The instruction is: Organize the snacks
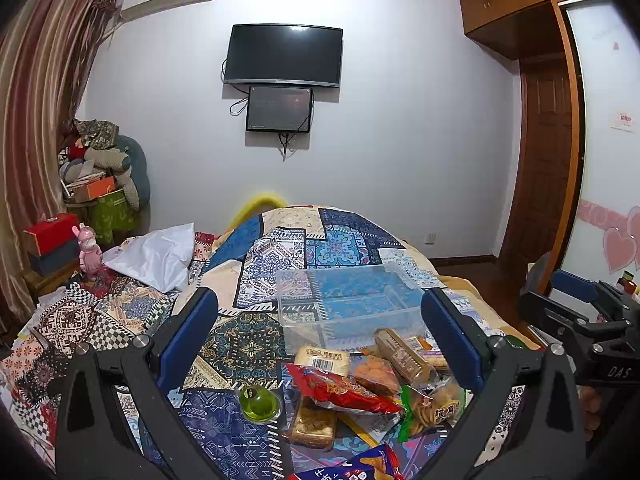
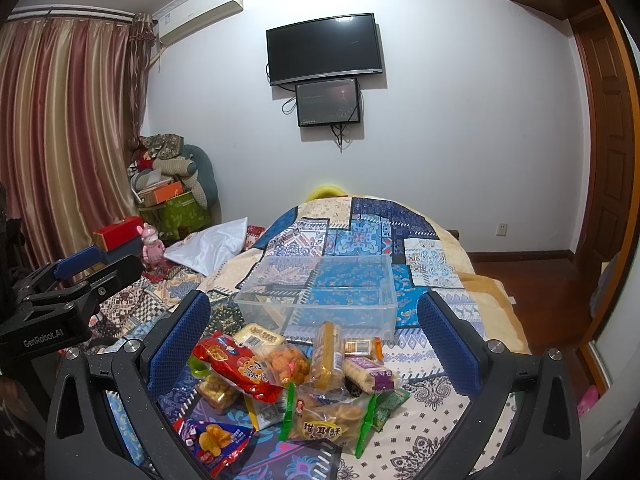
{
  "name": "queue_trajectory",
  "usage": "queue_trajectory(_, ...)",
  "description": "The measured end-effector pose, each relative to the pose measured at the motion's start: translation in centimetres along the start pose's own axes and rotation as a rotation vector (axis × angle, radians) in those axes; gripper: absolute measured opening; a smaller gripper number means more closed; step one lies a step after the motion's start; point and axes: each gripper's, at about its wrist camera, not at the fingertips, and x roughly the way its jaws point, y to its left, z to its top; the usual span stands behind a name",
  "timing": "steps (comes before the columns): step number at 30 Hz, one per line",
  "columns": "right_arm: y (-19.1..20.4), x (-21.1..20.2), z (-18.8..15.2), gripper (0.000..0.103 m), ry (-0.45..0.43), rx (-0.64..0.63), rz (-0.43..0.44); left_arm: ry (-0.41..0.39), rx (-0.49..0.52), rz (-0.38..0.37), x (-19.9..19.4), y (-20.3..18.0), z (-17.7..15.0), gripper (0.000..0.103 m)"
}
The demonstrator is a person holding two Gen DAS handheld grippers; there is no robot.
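A pile of wrapped snacks [image 2: 304,376] lies on a patchwork bedspread, also in the left wrist view [image 1: 360,388]. It includes a red bag [image 2: 240,368], a green-edged cracker bag [image 2: 328,420] and a green jelly cup [image 1: 260,403]. An empty clear plastic bin [image 2: 320,292] stands just behind the pile, also in the left wrist view [image 1: 348,304]. My left gripper [image 1: 320,340] is open and empty above the pile. My right gripper [image 2: 316,344] is open and empty above the pile. Each gripper shows at the edge of the other's view.
A white pillow [image 1: 156,256] and a pink rabbit toy [image 1: 89,250] lie at the left. Boxes and cushions [image 2: 172,188] are stacked by the curtain. A wooden door [image 1: 544,160] and bare floor [image 2: 532,288] are at the right.
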Motion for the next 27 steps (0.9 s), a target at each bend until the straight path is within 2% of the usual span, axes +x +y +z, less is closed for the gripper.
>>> queue_trajectory(12, -0.2, 1.2, -0.8, 0.103, 0.030, -0.001, 0.001, -0.019, 0.011, -0.022, 0.7, 0.8, -0.7, 0.103)
queue_trajectory(16, -0.8, 2.3, -1.4, 0.103, 0.070, 0.005, -0.007, 0.029, 0.012, -0.043, 2.0, 1.4, -1.3, 0.103)
queue_trajectory(21, -1.7, 4.0, -2.7, 0.103, 0.147, 0.005, -0.020, 0.084, 0.016, -0.026, 3.8, 2.4, -2.5, 0.102)
queue_trajectory(27, -2.4, 5.8, -4.4, 0.099, 0.254, 0.002, -0.010, 0.216, 0.022, 0.005, 5.8, 4.0, -4.6, 0.095)
